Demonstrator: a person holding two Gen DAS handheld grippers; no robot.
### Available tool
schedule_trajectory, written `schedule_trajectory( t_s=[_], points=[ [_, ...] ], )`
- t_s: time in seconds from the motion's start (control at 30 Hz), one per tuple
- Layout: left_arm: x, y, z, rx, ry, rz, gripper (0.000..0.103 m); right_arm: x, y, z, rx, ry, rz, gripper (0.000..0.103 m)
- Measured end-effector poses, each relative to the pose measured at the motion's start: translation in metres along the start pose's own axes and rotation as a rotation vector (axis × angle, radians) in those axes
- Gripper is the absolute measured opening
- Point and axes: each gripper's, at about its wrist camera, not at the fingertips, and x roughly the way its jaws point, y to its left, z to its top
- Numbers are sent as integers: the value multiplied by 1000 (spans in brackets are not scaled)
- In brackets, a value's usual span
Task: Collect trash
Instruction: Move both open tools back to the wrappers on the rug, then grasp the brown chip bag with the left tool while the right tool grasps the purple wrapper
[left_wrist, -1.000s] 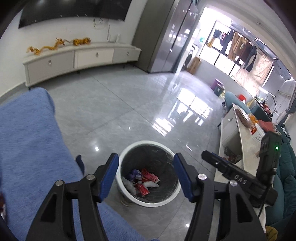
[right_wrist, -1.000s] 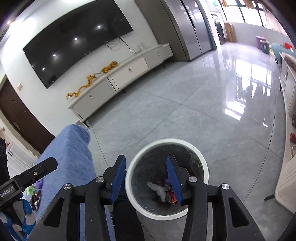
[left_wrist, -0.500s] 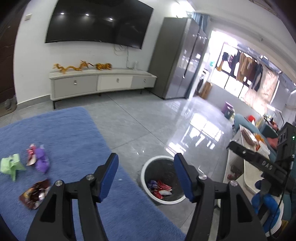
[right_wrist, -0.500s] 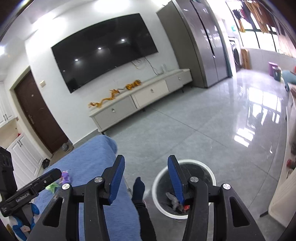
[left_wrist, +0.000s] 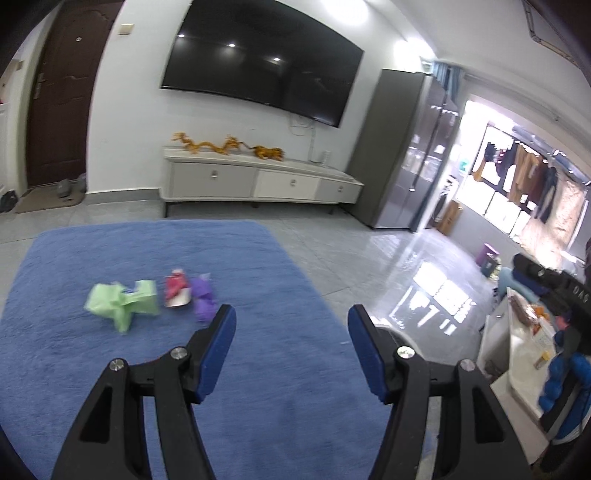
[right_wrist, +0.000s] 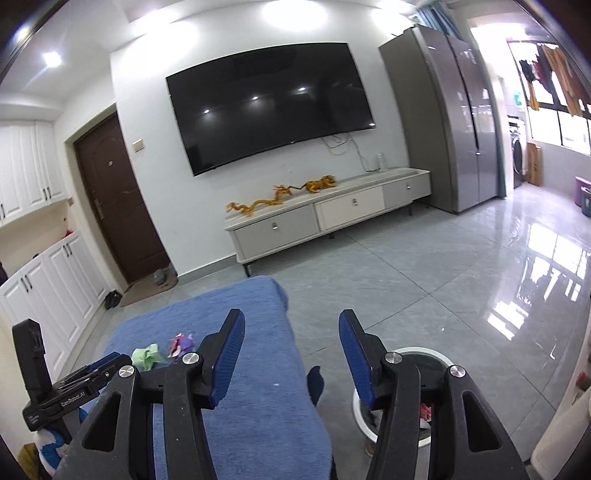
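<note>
- Facing the blue rug (left_wrist: 110, 369) with left gripper (left_wrist: 291, 332) wide and empty; right gripper (right_wrist: 291, 343) opening, nothing between the jaws.
- Remaining trash near rug centre, toward the far edge: green wrapper (left_wrist: 122, 302), red packet (left_wrist: 176, 291), purple wrapper (left_wrist: 204, 299), the last two touching.
- Risk: pinching two pieces or rug pile together, given the tight cluster.
- Risk: light wrappers slipping on the way to the white bin (right_wrist: 406, 398) off the rug's right edge.
</note>
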Motion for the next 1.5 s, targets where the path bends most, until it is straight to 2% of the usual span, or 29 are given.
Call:
schedule_trajectory(
  t_s=[0.17,0.3,0.53,0.8,0.93,1.07,1.2,1.5],
  points=[
    [5,55,-9,-15,33,81,61,22,14,-4,-6,39,29,51],
    [15,78,-17,-8,76,114,61,48,24,-11,0,87,57,51],
    [55,95,-32,32,193,87,61,104,44,-32,-11,204,117,51],
    [106,95,-48,91,302,37,61,170,69,-50,-41,329,184,51],
    [121,103,-45,65,314,29,61,205,90,-55,-67,383,240,51],
    [124,122,-41,-7,314,14,61,236,114,-60,-101,431,295,51],
    [122,138,-38,-63,311,-13,61,266,140,-69,-134,476,349,55],
    [116,140,-40,-38,299,-18,59,313,168,-92,-180,557,402,55]
  ],
)
